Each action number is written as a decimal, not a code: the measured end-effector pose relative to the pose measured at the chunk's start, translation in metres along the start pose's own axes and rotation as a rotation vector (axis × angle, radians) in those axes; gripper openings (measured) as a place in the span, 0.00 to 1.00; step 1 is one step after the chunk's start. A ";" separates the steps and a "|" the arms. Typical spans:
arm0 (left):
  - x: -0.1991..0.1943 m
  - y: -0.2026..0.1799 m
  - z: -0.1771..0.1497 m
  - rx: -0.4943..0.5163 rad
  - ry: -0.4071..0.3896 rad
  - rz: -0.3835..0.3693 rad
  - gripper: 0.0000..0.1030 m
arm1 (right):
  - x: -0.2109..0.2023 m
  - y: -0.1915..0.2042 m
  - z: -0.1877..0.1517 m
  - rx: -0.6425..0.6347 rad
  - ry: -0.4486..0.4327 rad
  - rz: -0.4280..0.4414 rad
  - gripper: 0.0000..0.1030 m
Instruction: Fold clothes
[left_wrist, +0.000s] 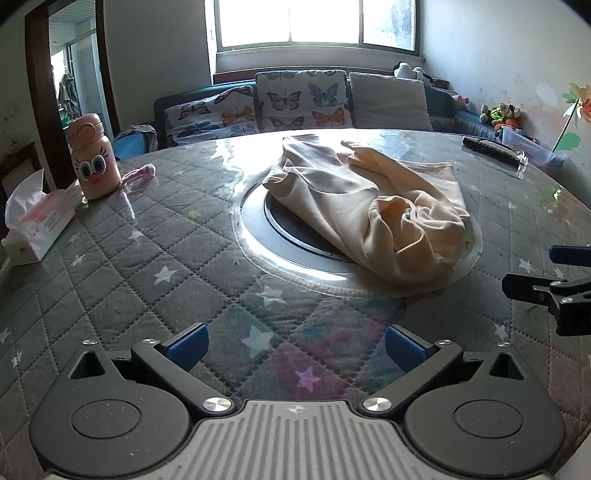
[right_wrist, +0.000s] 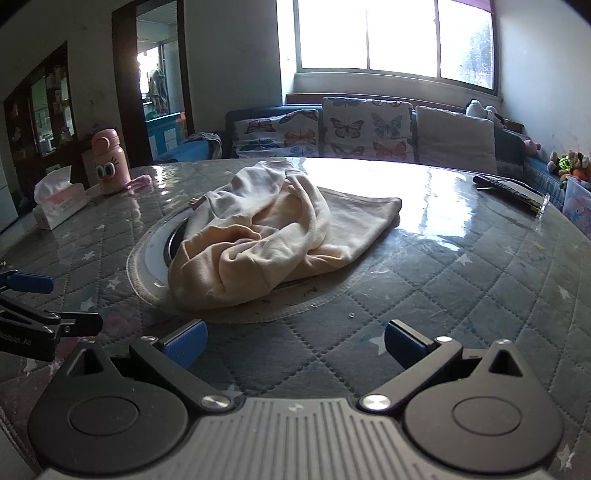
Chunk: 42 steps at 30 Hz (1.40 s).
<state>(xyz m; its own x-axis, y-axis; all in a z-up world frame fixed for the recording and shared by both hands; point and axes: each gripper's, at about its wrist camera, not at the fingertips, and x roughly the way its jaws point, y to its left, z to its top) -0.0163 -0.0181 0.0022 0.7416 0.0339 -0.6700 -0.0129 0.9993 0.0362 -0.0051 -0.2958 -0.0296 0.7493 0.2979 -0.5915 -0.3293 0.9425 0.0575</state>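
Cream-coloured garment (left_wrist: 369, 206) lies crumpled near the centre of the left wrist frame, draped over a round inset plate (left_wrist: 266, 236) in a quilted, star-patterned table (left_wrist: 147, 266) under clear glossy film. Along the bottom of that frame the left gripper (left_wrist: 297, 349) has its blue-padded fingers spread wide with nothing between them, short of the cloth. In the right wrist frame the right gripper (right_wrist: 295, 345) likewise stands fully apart and empty at the bottom edge, just below the garment. At the left sit a pink bottle (left_wrist: 95, 157) and a tissue box (left_wrist: 37, 229); a butterfly-print sofa (left_wrist: 295, 99) runs under the window (left_wrist: 314, 22).
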 end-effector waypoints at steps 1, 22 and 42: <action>0.000 0.000 -0.001 0.000 0.001 0.001 1.00 | 0.000 0.000 0.000 -0.002 -0.001 0.004 1.00; 0.000 -0.006 0.004 0.009 0.011 0.012 1.00 | -0.001 0.009 0.007 -0.013 -0.011 0.050 1.00; 0.019 -0.003 0.017 0.012 0.044 -0.010 1.00 | 0.014 0.009 0.015 0.002 0.030 0.044 1.00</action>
<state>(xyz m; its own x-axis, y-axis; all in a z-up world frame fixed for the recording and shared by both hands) 0.0093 -0.0210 0.0015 0.7117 0.0245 -0.7021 0.0030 0.9993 0.0380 0.0113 -0.2808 -0.0256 0.7166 0.3346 -0.6120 -0.3604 0.9288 0.0859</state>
